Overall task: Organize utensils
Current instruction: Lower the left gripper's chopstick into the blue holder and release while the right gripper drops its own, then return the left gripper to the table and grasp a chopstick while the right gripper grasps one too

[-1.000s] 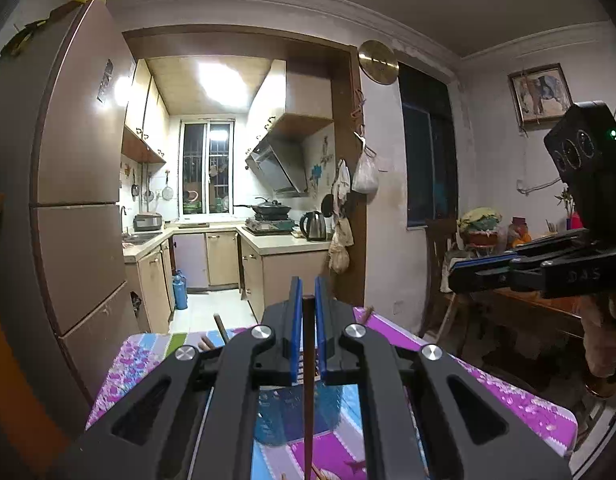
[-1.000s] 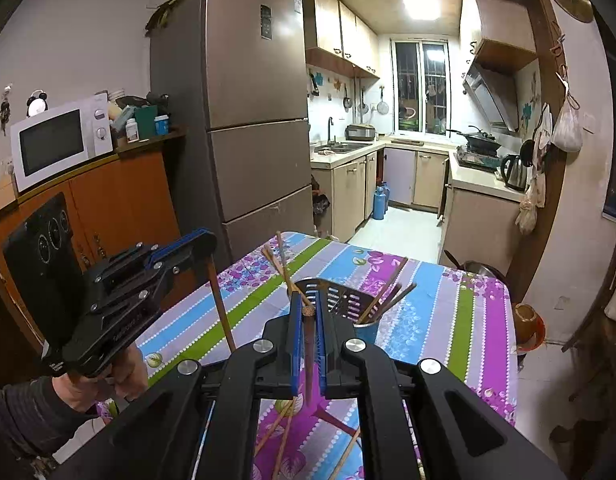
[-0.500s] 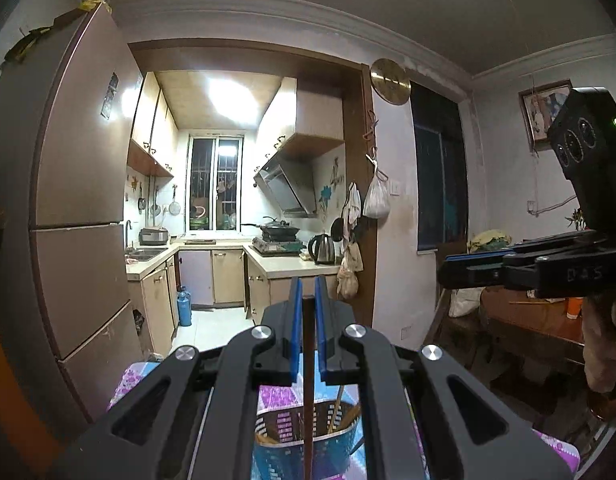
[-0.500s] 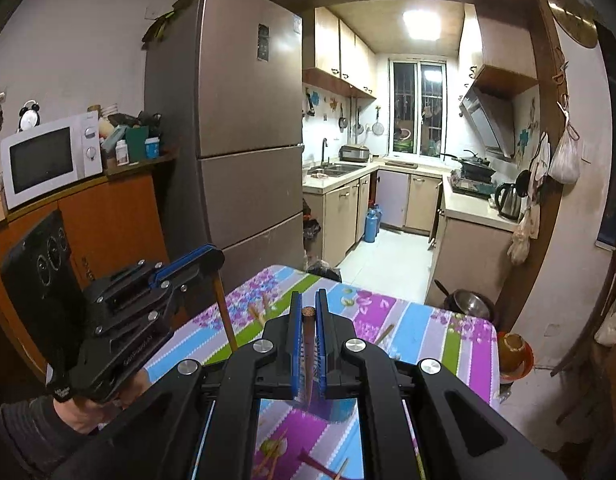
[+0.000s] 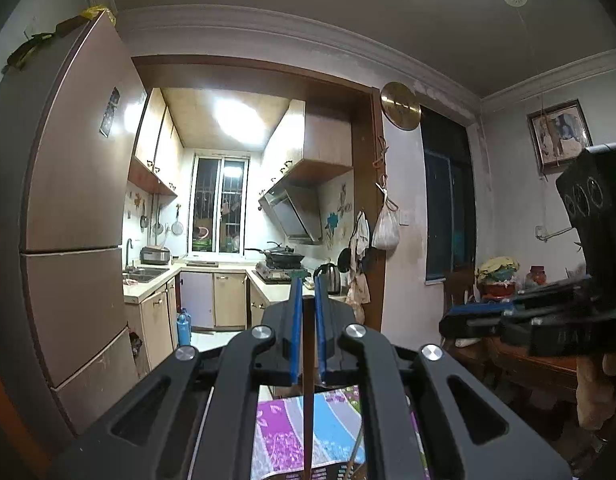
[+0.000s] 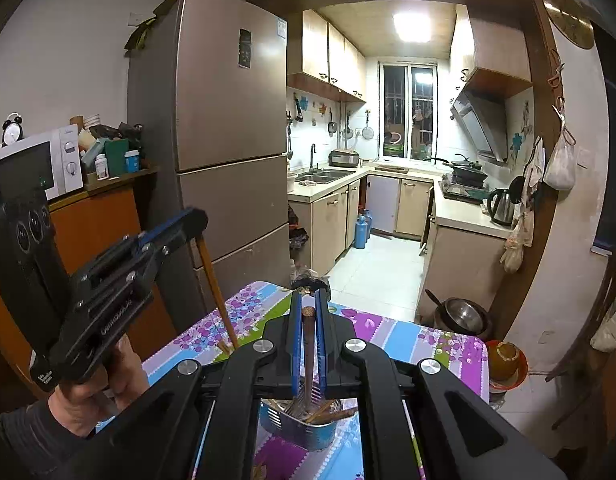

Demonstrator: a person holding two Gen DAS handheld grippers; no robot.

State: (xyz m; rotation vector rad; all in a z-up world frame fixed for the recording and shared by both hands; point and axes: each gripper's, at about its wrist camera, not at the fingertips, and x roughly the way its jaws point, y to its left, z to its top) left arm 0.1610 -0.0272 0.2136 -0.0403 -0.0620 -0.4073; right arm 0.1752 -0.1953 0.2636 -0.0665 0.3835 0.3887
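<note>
While each clamps one chopstick, left gripper [image 5: 306, 328], right gripper [image 6: 308, 336], blue holder [image 6: 308, 432] of chopsticks below.

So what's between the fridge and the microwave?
A cluttered shelf: bottles and cups beside the microwave, then the fridge. The right wrist view shows it.

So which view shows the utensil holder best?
The right wrist view: the blue utensil holder stands on the table below the right gripper, with chopsticks inside. The left wrist view shows only a dark sliver of it at the bottom edge.
</note>
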